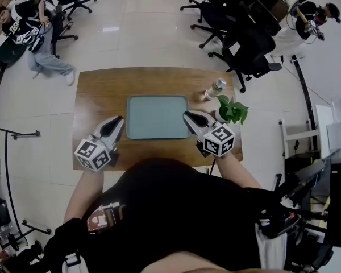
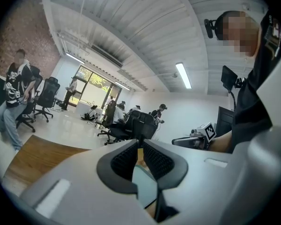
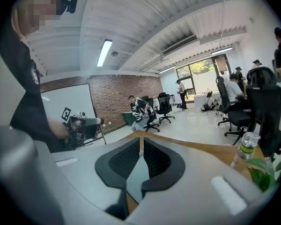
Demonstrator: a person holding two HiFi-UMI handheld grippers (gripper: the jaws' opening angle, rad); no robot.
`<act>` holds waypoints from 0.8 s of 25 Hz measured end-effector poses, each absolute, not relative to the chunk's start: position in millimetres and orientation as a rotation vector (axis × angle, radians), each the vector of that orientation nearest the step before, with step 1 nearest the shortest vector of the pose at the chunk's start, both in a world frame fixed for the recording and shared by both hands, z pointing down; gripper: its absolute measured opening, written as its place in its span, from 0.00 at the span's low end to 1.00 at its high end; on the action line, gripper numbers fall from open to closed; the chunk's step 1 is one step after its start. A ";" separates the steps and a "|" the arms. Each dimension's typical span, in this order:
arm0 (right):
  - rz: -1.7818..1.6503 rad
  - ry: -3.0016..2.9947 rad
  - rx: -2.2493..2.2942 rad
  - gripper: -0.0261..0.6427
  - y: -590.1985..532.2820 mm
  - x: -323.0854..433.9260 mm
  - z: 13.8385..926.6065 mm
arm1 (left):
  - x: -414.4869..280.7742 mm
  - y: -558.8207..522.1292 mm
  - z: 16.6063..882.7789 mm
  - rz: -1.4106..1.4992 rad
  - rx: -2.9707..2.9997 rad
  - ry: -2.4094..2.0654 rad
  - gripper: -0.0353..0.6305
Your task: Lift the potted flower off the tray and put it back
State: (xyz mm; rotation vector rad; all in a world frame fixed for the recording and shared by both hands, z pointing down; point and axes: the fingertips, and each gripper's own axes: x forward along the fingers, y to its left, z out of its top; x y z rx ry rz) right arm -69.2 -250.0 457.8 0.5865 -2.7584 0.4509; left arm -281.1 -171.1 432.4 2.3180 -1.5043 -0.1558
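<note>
- Left gripper [image 1: 119, 120] first: jaws drawn right together, nothing between the pads, fingertips parked just off the tray's [image 1: 129, 134] near-left corner, apart from its rim.
- Ahead of and between both sets of fingertips, the tray lies bare. No pot on it!
- Right gripper [image 1: 188, 116]: jaws all but together too, a bare sliver between them and nothing held, tips hovering at the tray's right edge.
- Just right of those tips stands the potted flower [image 1: 232, 110], upright on the table [image 1: 99, 90], off the tray and untouched.
- Beyond it, farther from the fingers, a bottle [image 1: 215, 89].
- My read: the flower is off the tray, but the return is all to come: grasp, carry left, set down.
</note>
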 end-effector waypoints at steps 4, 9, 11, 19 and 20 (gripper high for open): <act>0.450 -2.759 0.603 0.10 -250.7 -64.4 457.2 | -272.7 -173.2 433.8 -0.123 2.347 -1.481 0.12; 0.443 -2.763 0.636 0.10 -251.1 -53.6 453.2 | -257.4 -182.1 431.6 -0.094 2.393 -1.437 0.15; 0.438 -2.764 0.657 0.11 -251.8 -46.7 450.2 | -248.3 -186.6 429.9 -0.079 2.415 -1.414 0.17; 0.429 -2.768 0.778 0.11 -259.5 -4.2 439.4 | -197.7 -210.0 429.1 -0.018 2.511 -1.283 0.23; 0.430 -2.766 0.795 0.11 -259.7 2.2 438.3 | -189.4 -212.5 429.5 -0.008 2.523 -1.261 0.24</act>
